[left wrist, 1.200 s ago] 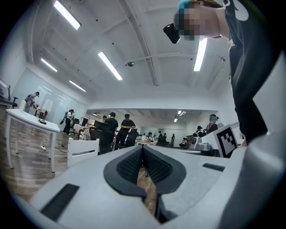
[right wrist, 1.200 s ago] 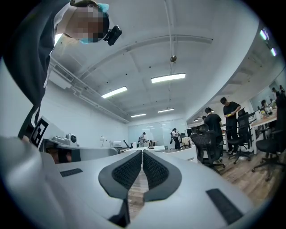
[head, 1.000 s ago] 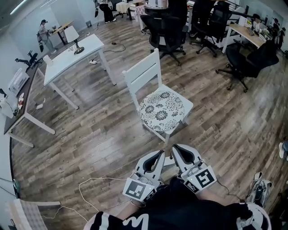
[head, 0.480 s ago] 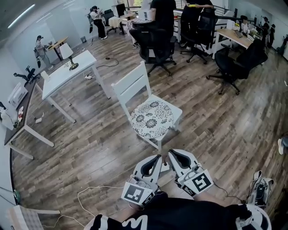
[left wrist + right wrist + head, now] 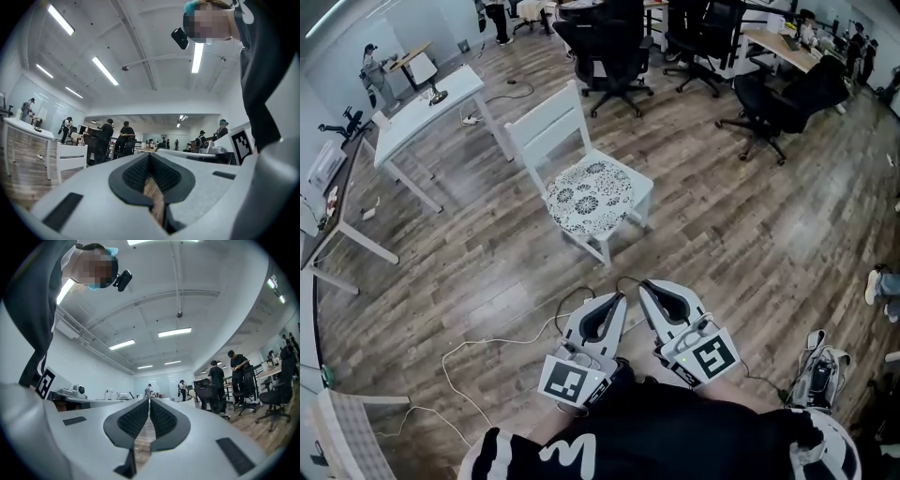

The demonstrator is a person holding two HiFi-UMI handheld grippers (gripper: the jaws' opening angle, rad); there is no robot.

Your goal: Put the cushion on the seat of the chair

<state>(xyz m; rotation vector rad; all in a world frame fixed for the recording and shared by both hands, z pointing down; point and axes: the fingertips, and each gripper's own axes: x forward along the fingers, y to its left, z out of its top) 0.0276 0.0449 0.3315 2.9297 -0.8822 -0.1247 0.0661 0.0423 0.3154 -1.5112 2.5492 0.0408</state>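
A white wooden chair (image 5: 546,131) stands on the wood floor in the head view. The round cushion (image 5: 589,194), white with a dark flower print, lies flat on its seat. My left gripper (image 5: 612,300) and right gripper (image 5: 649,286) are side by side close to my body, well short of the chair and pointing roughly level toward it. Both are shut with nothing between the pads. In the left gripper view the left gripper (image 5: 149,157) has the chair (image 5: 71,157) far off at the left. The right gripper (image 5: 149,401) faces the open room.
A white table (image 5: 422,108) stands behind the chair at the left. Black office chairs (image 5: 605,52) (image 5: 769,103) and desks line the back, with several people there. A white cable (image 5: 487,347) trails over the floor near my left. Shoes (image 5: 820,370) lie at the lower right.
Both grippers, still shut and empty, have drawn back from the chair together. The chair with the cushion on it now sits farther away and more to the upper left in the head view.
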